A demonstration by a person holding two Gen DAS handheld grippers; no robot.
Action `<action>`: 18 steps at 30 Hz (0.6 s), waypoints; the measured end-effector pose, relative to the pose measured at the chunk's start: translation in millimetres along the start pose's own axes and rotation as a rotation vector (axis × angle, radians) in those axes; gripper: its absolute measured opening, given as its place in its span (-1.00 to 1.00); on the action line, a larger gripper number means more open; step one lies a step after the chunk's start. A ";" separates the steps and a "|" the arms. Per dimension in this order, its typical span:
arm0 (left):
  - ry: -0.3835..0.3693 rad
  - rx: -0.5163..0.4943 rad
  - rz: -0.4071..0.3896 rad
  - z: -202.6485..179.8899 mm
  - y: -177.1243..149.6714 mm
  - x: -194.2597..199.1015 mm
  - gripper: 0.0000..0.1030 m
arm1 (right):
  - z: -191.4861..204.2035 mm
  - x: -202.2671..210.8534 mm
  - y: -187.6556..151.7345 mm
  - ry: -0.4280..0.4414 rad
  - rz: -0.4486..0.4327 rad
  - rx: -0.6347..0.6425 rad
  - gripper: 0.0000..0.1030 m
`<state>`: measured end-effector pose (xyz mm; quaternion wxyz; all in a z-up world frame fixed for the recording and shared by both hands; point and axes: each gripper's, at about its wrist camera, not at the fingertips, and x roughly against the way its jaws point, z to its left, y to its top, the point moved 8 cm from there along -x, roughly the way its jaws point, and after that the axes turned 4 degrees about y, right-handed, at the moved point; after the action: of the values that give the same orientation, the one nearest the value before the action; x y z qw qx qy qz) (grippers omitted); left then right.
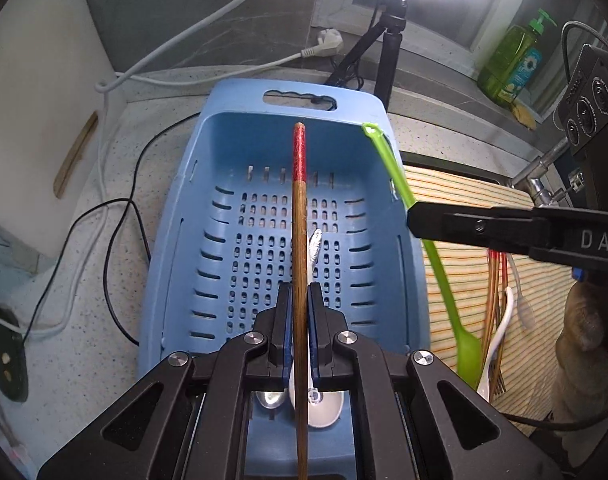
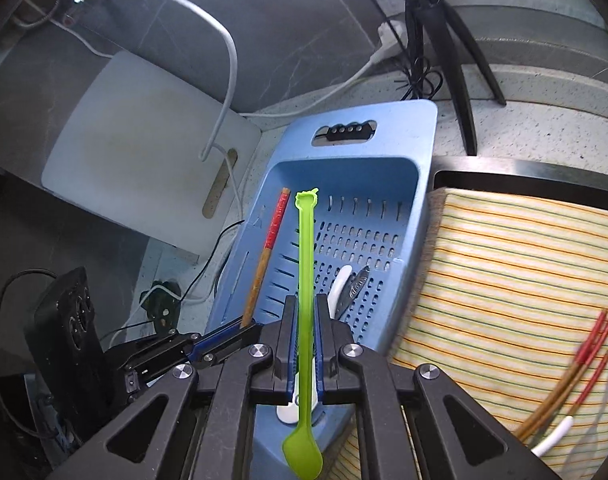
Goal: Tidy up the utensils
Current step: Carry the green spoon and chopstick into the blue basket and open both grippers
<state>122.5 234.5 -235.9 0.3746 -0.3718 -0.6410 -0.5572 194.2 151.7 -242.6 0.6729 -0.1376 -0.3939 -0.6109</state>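
The blue basket (image 1: 288, 240) on the tabletop (image 1: 96, 320) already held a white spoon (image 1: 320, 404) and a metal one; more chopsticks (image 2: 576, 376) waited on the striped cloth (image 2: 504, 272) at right (unsorted). The left tongs (image 1: 300, 308) clenched a red-tipped chopstick (image 1: 299, 216), the right tongs (image 2: 306, 320) a green spoon (image 2: 305, 280), both over the basket, long axes near-to-far, bowl nearest.

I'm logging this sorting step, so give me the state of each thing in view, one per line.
Left tongs: shut on chopstick.
Chopstick: held above the basket, red end forward.
Right tongs: shut on green spoon.
Green spoon: held over the basket, bowl toward the camera.
Blue basket: holds a white spoon and a metal utensil.
Striped cloth: chopsticks remain on it.
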 end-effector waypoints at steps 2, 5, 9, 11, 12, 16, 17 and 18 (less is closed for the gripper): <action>0.002 -0.004 0.007 2.2 0.7 -3.6 -0.89 | 0.6 -7.3 -0.9 -0.003 0.014 0.004 -0.88; 0.006 -0.001 0.017 5.4 1.0 -8.1 -0.89 | 0.4 -14.4 -1.9 -0.019 0.025 0.013 -0.87; 0.013 0.006 0.025 9.1 0.1 -11.1 -0.89 | 0.3 -19.5 -3.0 -0.032 0.041 0.029 -0.82; 0.018 0.016 0.033 11.6 -0.1 -12.9 -0.81 | 2.1 -24.4 -3.4 -0.037 0.049 0.025 -0.82; 0.016 0.018 0.033 11.9 -0.3 -12.9 -0.75 | 1.9 -24.7 -3.9 -0.037 0.053 0.022 -0.82; 0.029 0.019 0.024 13.2 -1.2 -9.1 -0.75 | 0.0 -19.3 -5.9 -0.036 0.054 0.025 -0.81; 0.033 0.017 0.020 12.7 -1.2 -7.5 -0.75 | -0.5 -16.7 -6.3 -0.033 0.053 0.025 -0.81; 0.037 0.017 0.017 12.0 -1.4 -5.7 -0.75 | -0.9 -14.1 -6.5 -0.032 0.050 0.026 -0.81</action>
<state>123.0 245.9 -242.8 0.3942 -0.3638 -0.6355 -0.5553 189.3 159.7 -255.0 0.6833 -0.1483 -0.4089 -0.5864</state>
